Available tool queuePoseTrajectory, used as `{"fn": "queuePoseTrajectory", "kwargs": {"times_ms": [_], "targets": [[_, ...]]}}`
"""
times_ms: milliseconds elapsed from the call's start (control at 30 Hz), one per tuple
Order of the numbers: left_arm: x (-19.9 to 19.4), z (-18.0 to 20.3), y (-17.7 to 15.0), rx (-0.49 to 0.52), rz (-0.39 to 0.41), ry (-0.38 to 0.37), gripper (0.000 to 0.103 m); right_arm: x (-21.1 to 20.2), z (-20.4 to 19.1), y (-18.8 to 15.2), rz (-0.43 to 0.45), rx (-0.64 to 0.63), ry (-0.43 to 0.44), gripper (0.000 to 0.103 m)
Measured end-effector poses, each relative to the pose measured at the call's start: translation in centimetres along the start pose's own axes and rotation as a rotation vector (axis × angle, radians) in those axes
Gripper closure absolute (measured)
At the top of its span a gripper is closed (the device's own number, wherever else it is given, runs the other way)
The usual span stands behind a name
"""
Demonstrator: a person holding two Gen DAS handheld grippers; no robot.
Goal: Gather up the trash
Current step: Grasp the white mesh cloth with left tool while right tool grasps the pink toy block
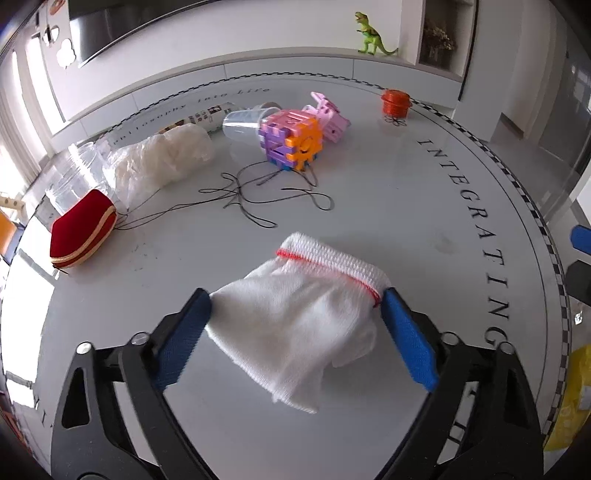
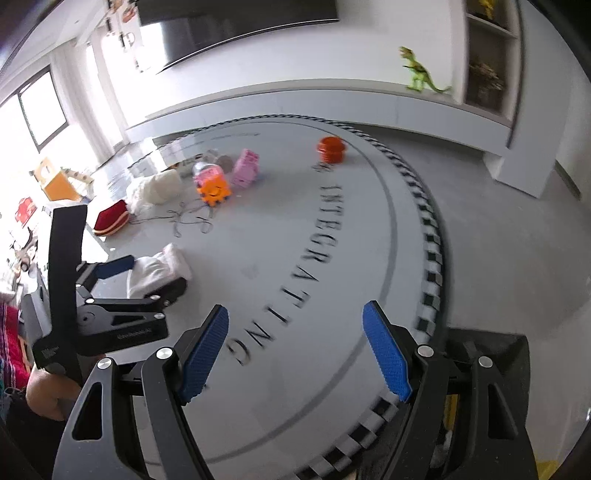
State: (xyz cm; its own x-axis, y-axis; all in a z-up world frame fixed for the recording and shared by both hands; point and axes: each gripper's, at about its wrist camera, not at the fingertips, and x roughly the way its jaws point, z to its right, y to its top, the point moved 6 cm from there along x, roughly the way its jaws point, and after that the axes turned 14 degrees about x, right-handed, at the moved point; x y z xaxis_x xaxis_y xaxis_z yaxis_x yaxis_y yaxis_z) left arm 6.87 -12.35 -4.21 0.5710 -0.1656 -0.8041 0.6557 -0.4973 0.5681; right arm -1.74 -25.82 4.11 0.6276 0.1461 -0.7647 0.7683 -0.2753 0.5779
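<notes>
A white knitted glove (image 1: 299,310) with a red-stitched cuff lies on the round white table (image 1: 406,206). My left gripper (image 1: 295,301) is open, its blue fingers on either side of the glove, close to or touching its edges. The glove also shows in the right wrist view (image 2: 159,269) between the left gripper's fingers. My right gripper (image 2: 295,314) is open and empty above the table's near right part. Further back lie a crumpled clear plastic bag (image 1: 159,162), a tangle of black string (image 1: 258,195) and a tipped clear plastic cup (image 1: 243,123).
A red pouch (image 1: 83,232) lies at the left. A colourful block cube (image 1: 291,140), a pink toy (image 1: 328,114) and an orange lid-like piece (image 1: 396,102) sit further back. A green dinosaur (image 1: 371,35) stands on the white shelf behind. Something yellow (image 1: 569,391) is past the table's right edge.
</notes>
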Motion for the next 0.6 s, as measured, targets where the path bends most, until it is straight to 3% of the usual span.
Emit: {"fn": "queuePoseTrajectory", "kwargs": {"times_ms": [100, 167, 267, 600], "targets": [[-0.2, -1.5, -0.1, -0.010, 0.015, 0.005, 0.043, 1.2, -1.6, 0.7, -0.011, -0.032, 0.021, 0.027], [-0.6, -2.8, -0.3, -0.039, 0.024, -0.005, 0.067, 2.4, -2.9, 1.3, -0.026, -0.043, 0.039, 0.027], [-1.4, -4.5, -0.6, -0.098, 0.043, -0.019, 0.073, 4.3, -4.7, 2.2, -0.057, -0.045, 0.074, 0.027], [-3.3, -7.1, -2.6, -0.154, 0.067, -0.051, 0.073, 9.5, -9.4, 5.8, -0.064, -0.141, 0.062, 0.027]]}}
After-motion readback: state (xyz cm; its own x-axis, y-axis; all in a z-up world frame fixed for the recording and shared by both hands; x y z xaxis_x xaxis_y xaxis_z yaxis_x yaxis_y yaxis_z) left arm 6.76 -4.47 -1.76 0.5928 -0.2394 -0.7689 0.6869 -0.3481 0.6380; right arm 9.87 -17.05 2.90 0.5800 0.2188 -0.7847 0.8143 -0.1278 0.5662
